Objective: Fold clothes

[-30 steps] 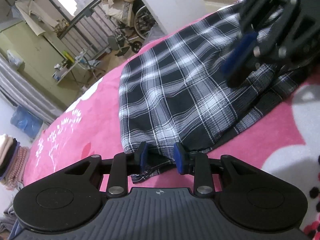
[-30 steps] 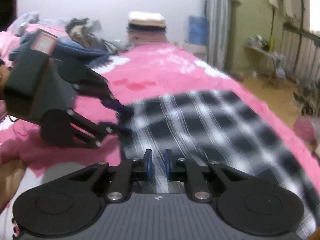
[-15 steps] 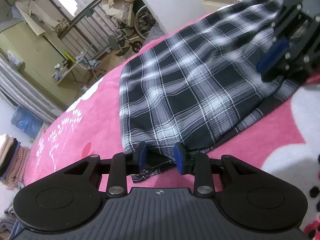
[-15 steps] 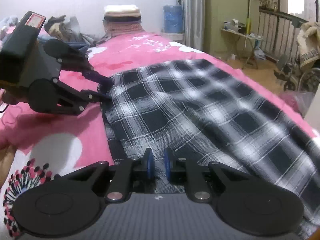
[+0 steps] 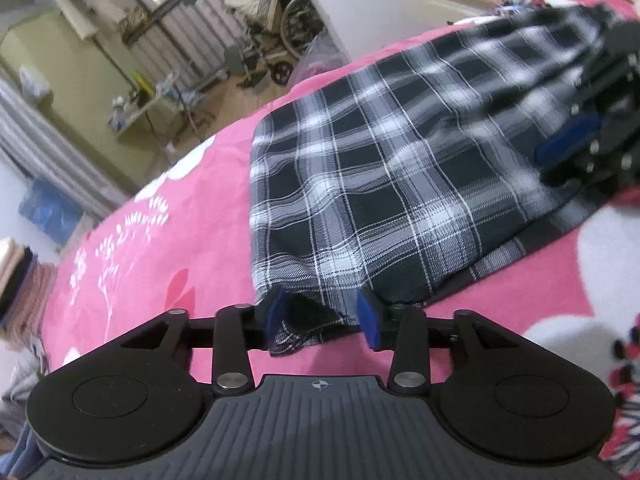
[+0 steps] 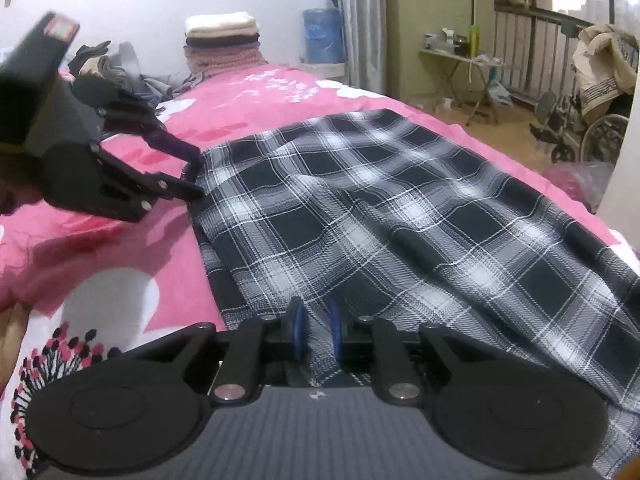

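Note:
A black-and-white plaid garment [image 5: 380, 184] lies spread on the pink bedcover [image 5: 180, 240]. My left gripper [image 5: 322, 316] stands open, its blue pads either side of the garment's near corner, which lies loose between them. In the right wrist view the plaid garment [image 6: 360, 208] runs away from my right gripper [image 6: 316, 332], which is shut on its near edge. There the left gripper [image 6: 196, 172] sits at the far left corner with its fingers spread. In the left wrist view the right gripper [image 5: 560, 156] is blurred at the garment's far right end.
A stack of folded clothes [image 6: 222, 44] and a loose pile of clothes [image 6: 116, 68] sit at the far end of the bed [image 6: 260, 88]. Beyond the bed are a blue water jug [image 6: 322, 36], a folding table [image 6: 460, 56] and a wheelchair [image 6: 592, 128]. A hand [image 6: 10, 344] shows at the left edge.
My right gripper has carried its end of the garment away from the left one, stretching the cloth flatter. The left gripper's fingers have parted a little wider around the corner.

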The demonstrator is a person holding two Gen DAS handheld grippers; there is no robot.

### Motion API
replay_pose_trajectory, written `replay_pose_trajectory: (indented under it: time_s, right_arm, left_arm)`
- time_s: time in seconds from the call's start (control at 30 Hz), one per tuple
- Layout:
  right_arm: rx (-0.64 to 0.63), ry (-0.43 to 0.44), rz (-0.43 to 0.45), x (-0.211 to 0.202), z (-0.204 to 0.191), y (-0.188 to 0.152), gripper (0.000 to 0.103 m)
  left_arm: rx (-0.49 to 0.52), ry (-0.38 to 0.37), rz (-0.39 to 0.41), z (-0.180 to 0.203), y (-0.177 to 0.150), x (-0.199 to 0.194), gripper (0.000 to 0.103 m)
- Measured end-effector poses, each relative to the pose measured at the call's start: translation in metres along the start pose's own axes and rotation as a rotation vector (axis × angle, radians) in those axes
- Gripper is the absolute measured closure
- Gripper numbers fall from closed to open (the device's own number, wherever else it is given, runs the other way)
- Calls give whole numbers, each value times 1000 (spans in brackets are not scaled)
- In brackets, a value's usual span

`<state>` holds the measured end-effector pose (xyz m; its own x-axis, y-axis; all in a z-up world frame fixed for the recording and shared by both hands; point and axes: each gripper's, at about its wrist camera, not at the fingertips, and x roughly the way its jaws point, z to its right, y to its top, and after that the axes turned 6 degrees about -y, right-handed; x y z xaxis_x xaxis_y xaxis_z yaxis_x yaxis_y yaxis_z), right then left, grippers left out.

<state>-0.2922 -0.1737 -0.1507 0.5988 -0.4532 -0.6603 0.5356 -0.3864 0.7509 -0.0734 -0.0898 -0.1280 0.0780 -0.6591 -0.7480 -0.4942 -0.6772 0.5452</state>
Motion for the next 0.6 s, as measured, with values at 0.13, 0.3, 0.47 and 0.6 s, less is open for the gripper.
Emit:
replay_pose_trajectory:
  time_s: [0.13,0.3,0.47,0.6]
  right_arm:
    - [31,-15,27,-9,-4,12,86]
    - [-33,12,128,-24,-13,27,86]
    - [-55,36,125,-14,-22,34,87]
    - [-68,28,49,2,-26,27,87]
  left_arm:
    - [-6,-15,2,-2,1,-3,57]
    - [-14,-34,5,-4,3,-7,57]
    - [-21,-53,7,-7,5,-11,59]
    - [-20,-102,-41,-14,-9,13,62]
